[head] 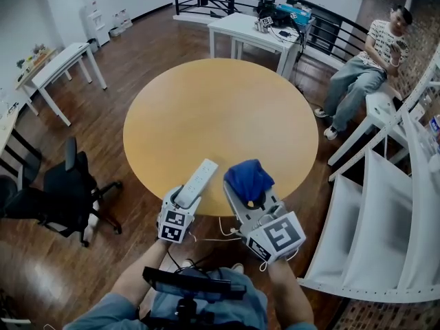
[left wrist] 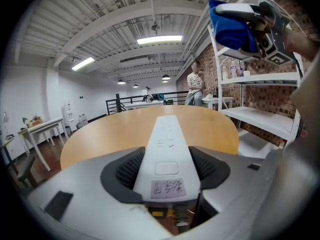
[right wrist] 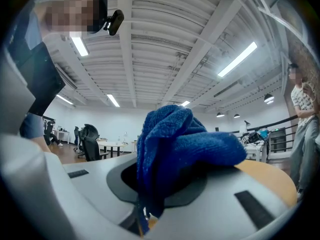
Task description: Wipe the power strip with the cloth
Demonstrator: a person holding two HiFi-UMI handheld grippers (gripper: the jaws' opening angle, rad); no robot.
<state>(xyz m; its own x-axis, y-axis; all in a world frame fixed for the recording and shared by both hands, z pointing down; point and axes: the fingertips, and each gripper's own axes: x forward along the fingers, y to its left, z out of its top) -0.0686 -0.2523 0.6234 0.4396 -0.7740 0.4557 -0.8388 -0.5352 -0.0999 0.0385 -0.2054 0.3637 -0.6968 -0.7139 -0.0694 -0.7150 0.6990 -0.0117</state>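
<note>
The table (head: 220, 115) lies ahead of and below both grippers; whether the strip's far end rests on it cannot be told. The strip (left wrist: 167, 134) is clamped at its near end between the jaws of the left gripper (left wrist: 167, 170) and juts straight forward from them. If it is pressed hard near its free end, it could be levered round or pulled loose, since so little of its length is held. The cloth (right wrist: 175, 144) is pinched in a bunch by the right gripper (right wrist: 162, 181), just right of the left gripper and apart from the strip. It could be dragged out on an edge, and its depth in the jaws is hidden by its own folds. The strip's underside is unseen. A thin white lead (head: 227, 238) behind the grippers cannot be assigned to the strip with certainty; if it belongs to the strip, it could be snagged.
</note>
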